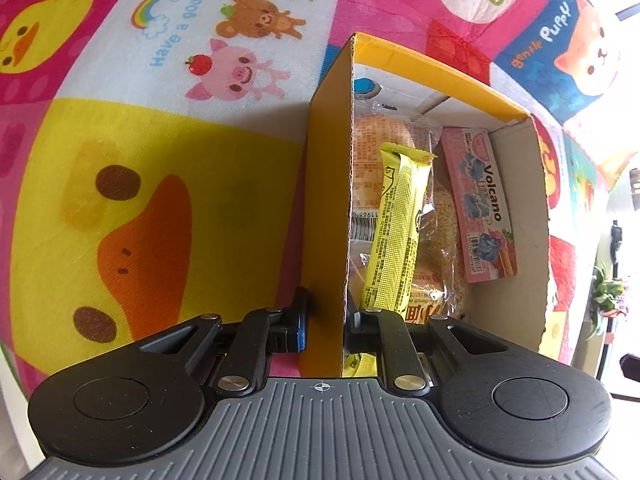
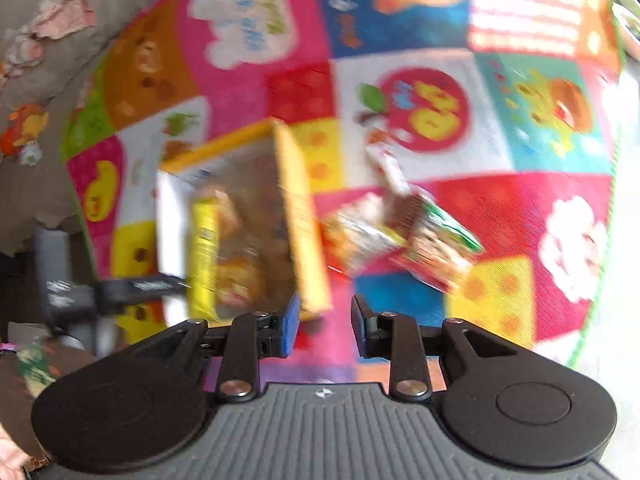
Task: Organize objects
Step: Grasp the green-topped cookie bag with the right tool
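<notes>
from the left wrist view, the left claw (image 1: 325, 322) is clamped on the near wall of the yellow cardboard box (image 1: 326, 184), one finger outside the wall and one inside. the box stands open on the cartoon play mat (image 1: 160, 128), and it holds a long yellow snack stick (image 1: 396, 224) lying over a clear-wrapped bun (image 1: 380, 148), with a pink volcano packet (image 1: 482, 204) leaning against the right inner wall. a blue-topped item (image 1: 365, 86) sits at the far end of the box, too hidden to name. the mat beside the box shows a yellow duck face, a pig, a bear and a frog with printed words. at the right edge a potted plant (image 1: 608, 292) stands in bright light beyond the mat. from the right wrist view, which is blurred by motion, the right claw (image 2: 325, 322) is spread wide and grips nothing, hanging above the mat (image 2: 500, 208). the yellow box (image 2: 304, 208) lies just ahead of its left finger with the yellow stick (image 2: 204, 248) visible inside. to the right of the box, loose on the mat, a small heap of wrapped snacks (image 2: 404, 236) rests near the box's outer wall; their labels cannot be read. the other gripper (image 2: 116, 290) reaches the box from the left. a grey-brown floor (image 2: 36, 160) with scattered toys borders the mat on the left.
</notes>
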`<state>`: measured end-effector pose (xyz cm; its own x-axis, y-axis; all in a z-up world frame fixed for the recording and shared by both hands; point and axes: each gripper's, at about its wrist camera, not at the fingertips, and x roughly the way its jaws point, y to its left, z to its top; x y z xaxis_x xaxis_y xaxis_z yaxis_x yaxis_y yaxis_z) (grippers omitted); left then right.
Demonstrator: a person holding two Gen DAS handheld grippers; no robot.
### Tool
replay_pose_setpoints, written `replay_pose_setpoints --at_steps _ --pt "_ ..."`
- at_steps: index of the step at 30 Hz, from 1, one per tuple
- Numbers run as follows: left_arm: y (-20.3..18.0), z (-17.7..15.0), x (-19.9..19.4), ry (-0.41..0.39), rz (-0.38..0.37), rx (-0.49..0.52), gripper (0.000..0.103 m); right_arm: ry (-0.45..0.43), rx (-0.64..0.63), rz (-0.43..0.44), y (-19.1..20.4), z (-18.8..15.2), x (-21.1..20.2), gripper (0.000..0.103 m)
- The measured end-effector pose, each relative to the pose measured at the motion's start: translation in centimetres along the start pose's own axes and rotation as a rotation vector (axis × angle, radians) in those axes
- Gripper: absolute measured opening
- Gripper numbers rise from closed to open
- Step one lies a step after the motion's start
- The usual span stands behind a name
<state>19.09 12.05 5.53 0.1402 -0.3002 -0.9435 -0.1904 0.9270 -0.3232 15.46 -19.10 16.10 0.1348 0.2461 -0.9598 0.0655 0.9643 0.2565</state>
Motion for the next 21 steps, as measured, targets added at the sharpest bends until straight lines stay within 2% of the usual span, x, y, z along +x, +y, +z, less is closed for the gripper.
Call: replay_pose_setpoints --at_steps 3,6,8,11,13,15,17,18,21 --pt "-0.3 0.0 0.0 0.004 0.027 -0.014 0.016 0.026 0.037 -0.043 -4.5 -0.6 0.7 0.027" --pt "-0.5 -0.1 -0.1 0.008 0.052 -0.024 0.014 0.031 -0.034 -0.081 -6.4 0.5 1.6 0.027" --pt "-0.7 -0.1 -0.3 0.005 0.069 -0.028 0.013 0.048 -0.064 -0.051 -6.7 1.8 2.5 0.027" --pt "-0.8 -0.3 -0.7 -0.013 0.093 -0.045 0.012 0.067 -0.088 0.041 -5.9 3.7 4.5 0.029" --pt "-0.5 -0.5 -1.0 -0.024 0.107 -0.072 0.012 0.069 -0.188 0.041 -3.9 4.4 5.9 0.034" --pt "0.1 -0.7 -1.5 -0.034 0.118 -0.102 0.012 0.058 -0.355 0.023 -1.4 4.1 7.3 0.035" --pt "0.7 -0.8 -1.7 -0.047 0.129 -0.138 0.012 0.055 -0.542 0.002 0.9 3.4 8.7 0.043" --pt "1.1 -0.9 -1.9 -0.053 0.130 -0.157 0.012 0.066 -0.597 -0.005 1.6 3.2 9.4 0.047" --pt "1.8 -1.2 -2.1 -0.071 0.121 -0.197 0.013 0.083 -0.659 0.005 2.3 3.1 10.6 0.047"
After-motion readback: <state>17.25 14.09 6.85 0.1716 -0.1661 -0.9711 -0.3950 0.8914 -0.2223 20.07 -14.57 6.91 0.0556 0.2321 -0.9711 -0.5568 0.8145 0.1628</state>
